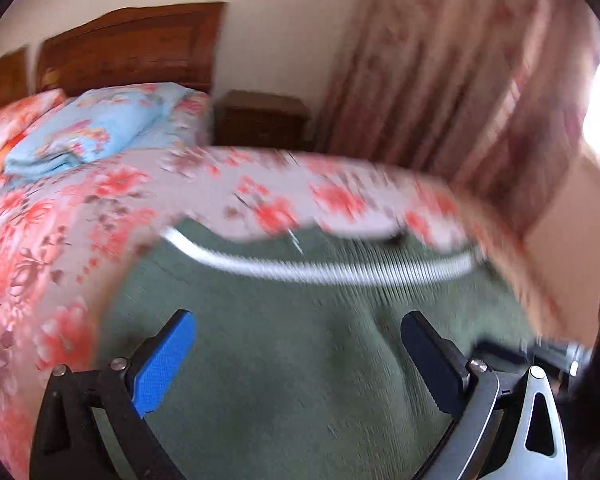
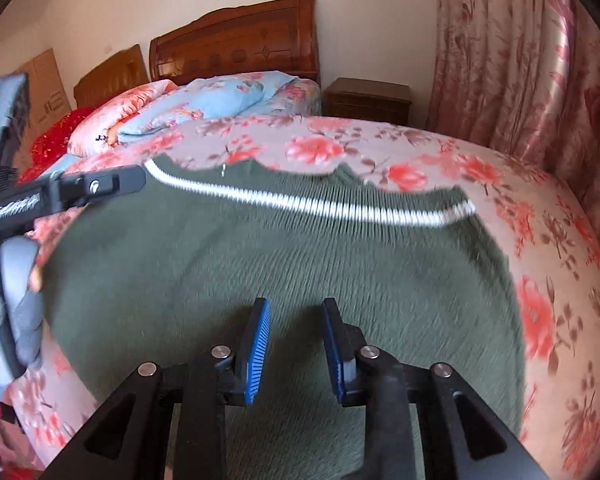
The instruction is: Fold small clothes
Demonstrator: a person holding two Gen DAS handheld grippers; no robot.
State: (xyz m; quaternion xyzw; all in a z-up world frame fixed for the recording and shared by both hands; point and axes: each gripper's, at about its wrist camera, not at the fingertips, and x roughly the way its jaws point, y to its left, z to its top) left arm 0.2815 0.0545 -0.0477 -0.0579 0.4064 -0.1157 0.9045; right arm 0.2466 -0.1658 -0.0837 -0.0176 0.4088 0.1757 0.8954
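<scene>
A dark green knit sweater point(image 1: 292, 392) with a white stripe point(image 1: 320, 270) near its far hem lies spread flat on the floral bedspread point(image 1: 52, 240). My left gripper point(image 1: 299, 318) hovers over it, jaws wide open with nothing between them. In the right wrist view the same sweater point(image 2: 260, 248) and stripe point(image 2: 320, 204) fill the middle. My right gripper point(image 2: 295, 303) stands over the near part, its blue pads point(image 2: 256, 344) a narrow gap apart, with only the cloth lying behind the gap. A finger of the left gripper point(image 2: 112, 182) reaches in over the sweater's far left corner, held by a grey-gloved hand point(image 2: 16, 300).
A folded blue floral quilt point(image 2: 220, 100) and pillows lie at the bed's head under a wooden headboard point(image 2: 236, 36). A dark nightstand point(image 2: 366, 98) and floral curtains point(image 2: 520, 60) stand beyond the bed's right edge. Bare bedspread point(image 2: 560, 320) borders the sweater on the right.
</scene>
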